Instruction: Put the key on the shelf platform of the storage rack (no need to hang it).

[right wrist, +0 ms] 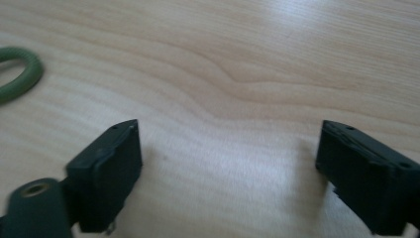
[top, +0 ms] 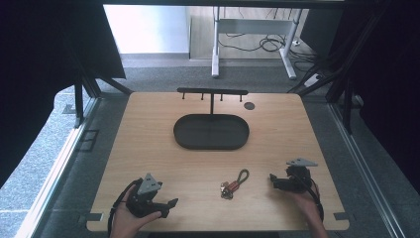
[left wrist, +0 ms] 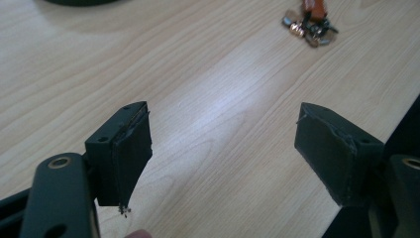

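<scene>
Wooden bench [top: 148, 148] is carrying both grippers at its near edge: left gripper [top: 171, 204] and right gripper [top: 272, 178] are resting with jaws apart, gripping nothing. Between them a keyring [top: 234, 184] is lying near that edge. Farther back, a dark oval tray [top: 211, 132] is sitting.

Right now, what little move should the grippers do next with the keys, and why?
Probably the right gripper should slide toward the keyring and lower over its green loop. Both grippers are open and hold nothing, the left gripper too, and the keyring lies loose on the table between them, with the loop end nearer the right one.
</scene>
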### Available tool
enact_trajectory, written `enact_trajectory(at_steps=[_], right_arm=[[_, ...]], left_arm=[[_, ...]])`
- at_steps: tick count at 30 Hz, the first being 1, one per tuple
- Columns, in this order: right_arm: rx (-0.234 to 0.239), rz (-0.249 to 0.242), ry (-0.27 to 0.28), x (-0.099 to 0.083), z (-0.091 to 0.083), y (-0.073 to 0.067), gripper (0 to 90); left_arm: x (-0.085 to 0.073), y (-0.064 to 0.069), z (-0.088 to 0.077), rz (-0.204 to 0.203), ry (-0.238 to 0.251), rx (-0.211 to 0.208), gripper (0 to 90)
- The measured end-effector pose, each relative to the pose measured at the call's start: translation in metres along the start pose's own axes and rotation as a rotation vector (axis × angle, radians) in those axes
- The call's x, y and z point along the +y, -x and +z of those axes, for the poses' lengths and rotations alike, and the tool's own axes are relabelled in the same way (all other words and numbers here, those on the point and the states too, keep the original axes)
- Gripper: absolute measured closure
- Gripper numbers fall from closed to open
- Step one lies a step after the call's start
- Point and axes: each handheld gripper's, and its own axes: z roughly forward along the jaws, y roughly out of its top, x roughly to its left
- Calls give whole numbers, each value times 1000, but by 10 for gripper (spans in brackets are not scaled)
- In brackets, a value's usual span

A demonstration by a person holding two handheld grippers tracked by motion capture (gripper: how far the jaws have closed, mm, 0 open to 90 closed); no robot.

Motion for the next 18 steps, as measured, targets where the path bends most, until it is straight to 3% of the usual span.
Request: enact_trajectory(at_steps=[7,13,18], right_arm=[[37,-73,17,-10,-20,-6,259],[85,-43,29,-9,-28,-4,312],[111,-57,13,-10,-29,-6,371]], left_arm=[[0,7,-4,31,10,-3,227],[-1,3,-12,24,33,-6,227],[-2,-1,-14,7,36,4,227]])
